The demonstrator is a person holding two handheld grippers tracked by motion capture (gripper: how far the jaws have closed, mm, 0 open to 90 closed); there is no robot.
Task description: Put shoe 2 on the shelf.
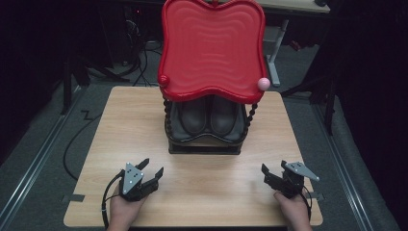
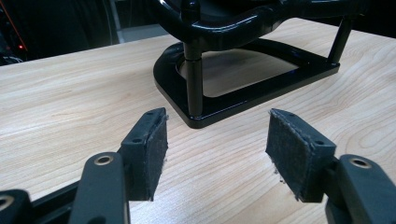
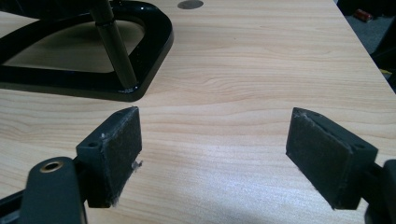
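Left gripper [image 1: 153,168] low over table [image 1: 216,192], near-left edge, jaws apart w/ nothing between. Right gripper [image 1: 273,170] same at near-right, jaws spread, holding nothing. Black rack [image 1: 204,144] at table centre, well apart from both grippers, roughly between them and farther back. Pair of dark shoes [image 1: 208,118] on its lower shelf, toes toward person (side by side, touching). Big red tray [image 1: 211,48] on top tier, pink ball [image 1: 263,83] at its right corner.

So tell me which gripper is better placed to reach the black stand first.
Probably left. The left gripper sits open, a little closer to the black stand, jaws angled toward it. The right gripper is open too, but farther out.
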